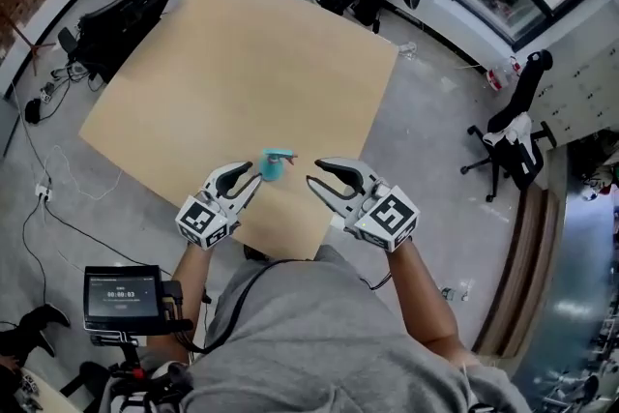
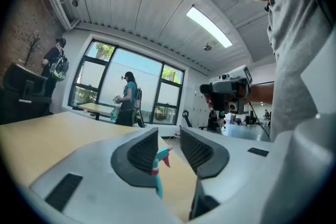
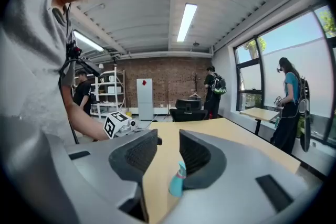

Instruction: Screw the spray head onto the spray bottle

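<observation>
**A:** Where's the bottle (image 1: 274, 167)?

**B:** Upright on the bench (image 1: 222, 63), close to the near edge, w/ a gripper on each side. Sensible spot: both hands reach it equally.

**A:** And the head (image 2: 161, 155)?

**B:** Looks to be sitting on top of the bottle already, red nozzle (image 2: 167, 161) poking out sideways. Can't tell if it's threaded tight or just resting there.

**A:** Left gripper (image 1: 248, 179)?

**B:** Just beside the bottle, not touching. Jaws narrow, only a slim gap, nothing in them. Its own view frames the bottle in that gap but farther out, i.e. lined up, not gripped.

**A:** Why so low, looking along the bench top?

**B:** Prob to take the body from the side and stop it turning.

**A:** Right gripper (image 1: 321, 171)?

**B:** Same idea on the other side: near the bottle, apart from it. Jaws a little apart, empty. The bottle shows low in its view, past the tips, closer to the right-hand jaw than the other.

**A:** So who does what?

**B:** My guess: one holds the body, the other twists the head. Which is which, can't say yet. Both gaps look too narrow for the bottle atm, so they'd need to open wider first.

**A:** Risk?

**B:** The bottle looks light and it's near the edge. A nudge from a half-closed jaw could tip it or push it off. If the head's only resting, it could also drop off.
</observation>
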`<action>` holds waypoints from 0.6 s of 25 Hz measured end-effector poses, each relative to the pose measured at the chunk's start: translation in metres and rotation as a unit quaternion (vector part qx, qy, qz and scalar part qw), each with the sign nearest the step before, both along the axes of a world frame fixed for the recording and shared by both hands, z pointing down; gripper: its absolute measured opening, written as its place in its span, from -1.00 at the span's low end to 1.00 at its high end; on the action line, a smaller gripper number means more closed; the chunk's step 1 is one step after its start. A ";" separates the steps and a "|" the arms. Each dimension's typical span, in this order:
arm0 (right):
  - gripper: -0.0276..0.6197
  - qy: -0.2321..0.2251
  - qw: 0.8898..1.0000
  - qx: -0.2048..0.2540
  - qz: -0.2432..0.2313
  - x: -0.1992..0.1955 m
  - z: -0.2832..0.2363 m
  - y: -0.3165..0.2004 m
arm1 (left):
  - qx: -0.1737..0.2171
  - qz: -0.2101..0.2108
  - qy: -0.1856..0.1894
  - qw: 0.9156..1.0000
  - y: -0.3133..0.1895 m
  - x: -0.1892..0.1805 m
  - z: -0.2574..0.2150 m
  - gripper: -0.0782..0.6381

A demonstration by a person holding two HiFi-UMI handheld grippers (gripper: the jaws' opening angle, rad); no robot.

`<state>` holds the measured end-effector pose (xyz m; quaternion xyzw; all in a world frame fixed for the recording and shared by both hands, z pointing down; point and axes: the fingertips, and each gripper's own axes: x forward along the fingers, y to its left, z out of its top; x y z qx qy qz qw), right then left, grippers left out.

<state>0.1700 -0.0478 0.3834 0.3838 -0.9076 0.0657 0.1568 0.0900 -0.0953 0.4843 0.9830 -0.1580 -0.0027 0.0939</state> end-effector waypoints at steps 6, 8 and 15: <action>-0.42 0.156 0.977 -0.058 -0.134 -0.024 0.076 -0.065 | -0.013 0.045 -0.078 0.996 -0.029 0.035 0.094 0.13; -0.42 0.224 0.953 -0.077 -0.188 -0.037 0.104 -0.067 | -0.014 0.058 -0.097 0.993 -0.023 0.045 0.110 0.24; -0.42 0.391 0.863 -0.124 -0.295 -0.057 0.181 -0.069 | 0.017 0.104 -0.134 0.985 -0.022 0.078 0.136 0.49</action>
